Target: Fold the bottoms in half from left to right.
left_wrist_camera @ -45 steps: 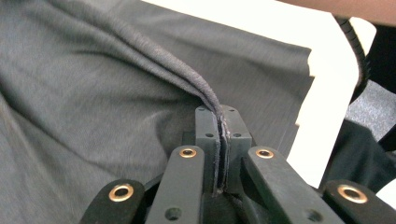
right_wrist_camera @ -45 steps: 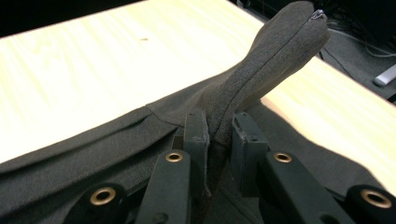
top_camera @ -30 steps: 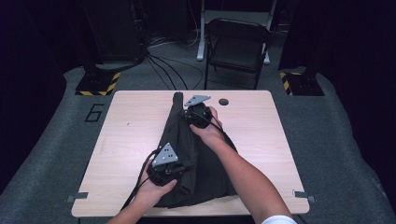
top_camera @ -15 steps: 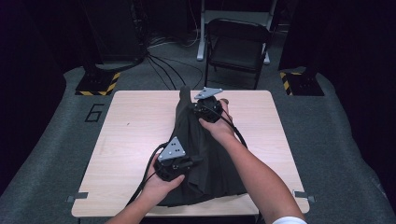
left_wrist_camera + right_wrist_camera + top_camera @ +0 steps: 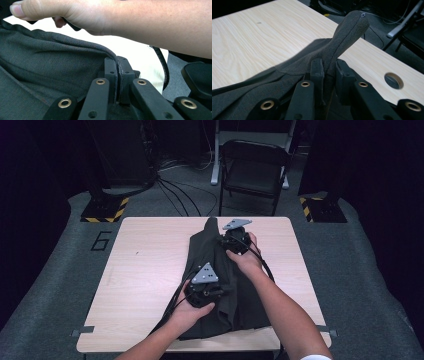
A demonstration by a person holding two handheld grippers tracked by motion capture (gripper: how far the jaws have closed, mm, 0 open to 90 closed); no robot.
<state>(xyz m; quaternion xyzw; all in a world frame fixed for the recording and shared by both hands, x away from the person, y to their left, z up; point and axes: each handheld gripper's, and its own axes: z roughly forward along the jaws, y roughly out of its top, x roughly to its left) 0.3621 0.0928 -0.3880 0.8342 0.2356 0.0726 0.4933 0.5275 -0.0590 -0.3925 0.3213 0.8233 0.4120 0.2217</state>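
While it lay lengthwise down the middle of the tabletop [image 5: 150,270], the dark grey garment [image 5: 240,305] appeared folded into a long, narrow bundle of matte woven cloth. Left claw [image 5: 117,75] was clamped on a folded edge; right claw [image 5: 329,72] was pinching a raised corner at the far end. Compared with one second earlier, both claws and the garment had shifted rightward.

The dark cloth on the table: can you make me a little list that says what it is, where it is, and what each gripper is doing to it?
thing: dark grey cloth, bunched lengthwise
where: on the wooden table, middle to right
left gripper: shut on a fold of the cloth's edge
right gripper: shut on a corner that sticks up past the jaws
also there: round hole in table
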